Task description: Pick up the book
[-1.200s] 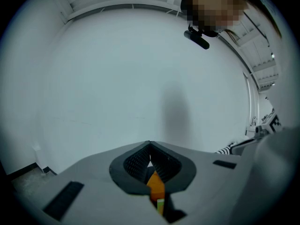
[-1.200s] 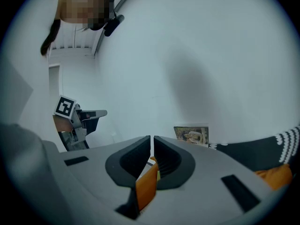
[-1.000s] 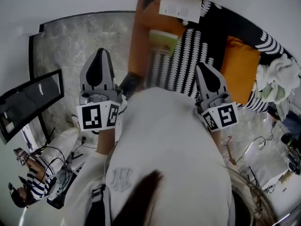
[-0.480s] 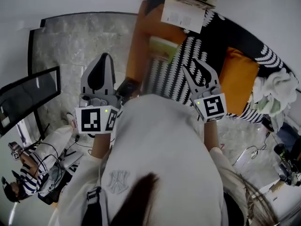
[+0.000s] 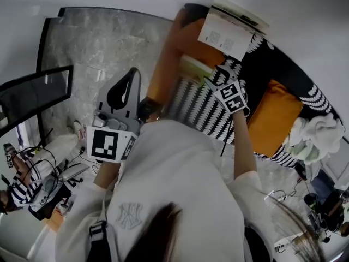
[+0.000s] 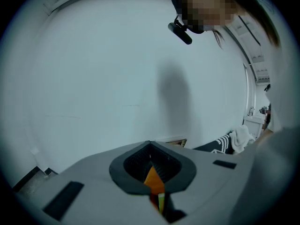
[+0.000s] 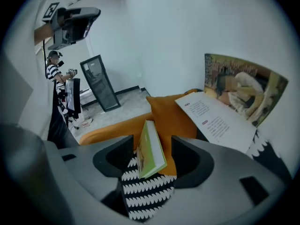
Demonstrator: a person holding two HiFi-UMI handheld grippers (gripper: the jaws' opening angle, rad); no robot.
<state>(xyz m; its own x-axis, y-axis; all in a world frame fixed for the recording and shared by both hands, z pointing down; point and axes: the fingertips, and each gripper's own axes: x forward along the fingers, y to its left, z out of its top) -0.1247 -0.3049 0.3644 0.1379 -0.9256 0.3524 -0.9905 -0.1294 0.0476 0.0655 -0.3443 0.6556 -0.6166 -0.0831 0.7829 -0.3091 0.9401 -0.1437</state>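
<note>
Dropping low, the right gripper (image 5: 214, 82), jaws just opened wide, straddles the green book (image 7: 150, 146), ready to close; the left gripper (image 6: 151, 168) is pinched narrow.

Jaws on the right gripper (image 7: 153, 142) just swung open, and the green book (image 7: 149, 154) shows between them mid-frame with slim gaps both sides. An orange cushion (image 7: 177, 114) crowds right behind it; an open magazine (image 7: 220, 118) leans in at upper right.

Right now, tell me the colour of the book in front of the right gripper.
Light green book, white page edges; best in the right gripper view.
</note>
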